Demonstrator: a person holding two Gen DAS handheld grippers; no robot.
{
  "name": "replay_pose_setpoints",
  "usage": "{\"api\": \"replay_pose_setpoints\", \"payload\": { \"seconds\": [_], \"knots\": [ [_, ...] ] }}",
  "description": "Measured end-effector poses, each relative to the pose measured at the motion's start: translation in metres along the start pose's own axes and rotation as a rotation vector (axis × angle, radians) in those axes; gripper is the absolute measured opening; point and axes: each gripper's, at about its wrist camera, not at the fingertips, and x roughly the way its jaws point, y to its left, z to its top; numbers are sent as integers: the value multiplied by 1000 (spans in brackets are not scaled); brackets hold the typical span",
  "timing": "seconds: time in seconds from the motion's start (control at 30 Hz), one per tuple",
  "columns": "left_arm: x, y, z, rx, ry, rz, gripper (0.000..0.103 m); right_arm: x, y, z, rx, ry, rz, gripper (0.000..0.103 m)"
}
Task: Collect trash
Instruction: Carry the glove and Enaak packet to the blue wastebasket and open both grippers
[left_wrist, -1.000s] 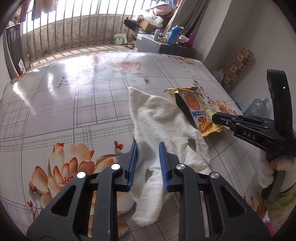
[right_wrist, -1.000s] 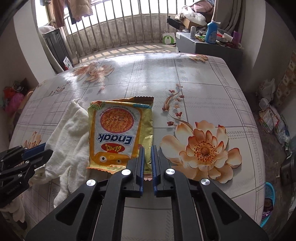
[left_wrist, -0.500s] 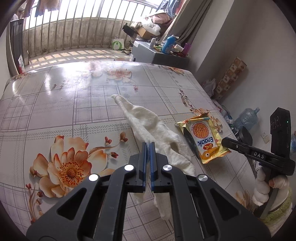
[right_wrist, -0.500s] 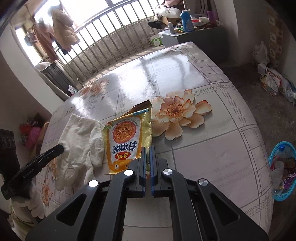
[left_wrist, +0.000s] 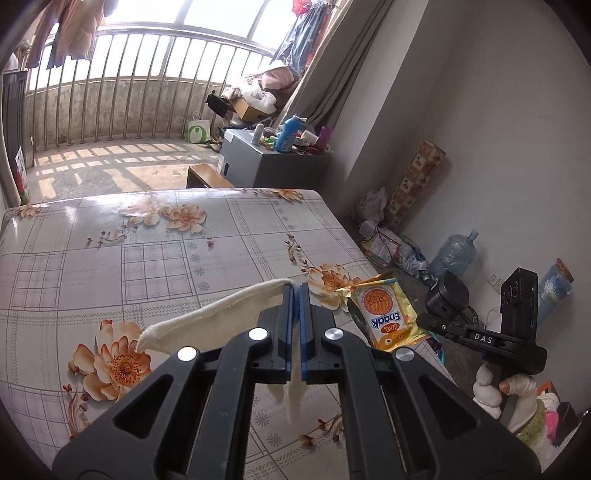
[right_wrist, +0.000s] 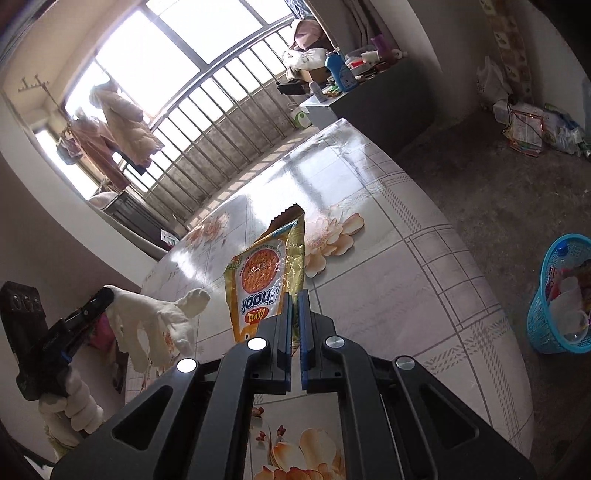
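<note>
My left gripper (left_wrist: 295, 291) is shut on a white cloth glove (left_wrist: 207, 314) and holds it up above the floral table (left_wrist: 110, 236); the glove hangs from the jaws. In the right wrist view the glove (right_wrist: 155, 321) dangles from the left gripper (right_wrist: 105, 295) at the left. My right gripper (right_wrist: 294, 299) is shut on the lower edge of a yellow Enaak snack wrapper (right_wrist: 264, 273), lifted off the table (right_wrist: 424, 258). The wrapper (left_wrist: 384, 314) also shows in the left wrist view, held by the right gripper (left_wrist: 424, 319).
A blue plastic basket (right_wrist: 561, 299) with trash stands on the floor right of the table. A grey cabinet (left_wrist: 273, 162) with bottles stands beyond the table's far end. Bags and a water jug (left_wrist: 454, 251) lie along the right wall.
Both grippers have risen from the table. The glove and the wrapper now hang clear in the air, and the right gripper has tilted toward the floor basket side.
</note>
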Motion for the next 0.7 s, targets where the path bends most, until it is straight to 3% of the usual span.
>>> {"api": "replay_pose_setpoints", "payload": {
  "seconds": [0.2, 0.4, 0.7],
  "knots": [
    [-3, -31, 9, 52, -9, -39, 1, -37, -19, 2, 42, -90, 13, 4],
    [10, -74, 22, 113, 10, -127, 1, -76, -49, -2, 100, -177, -8, 4],
    [70, -177, 39, 249, 97, -312, 1, -160, -119, -7, 228, -374, -150, 4]
  ]
}}
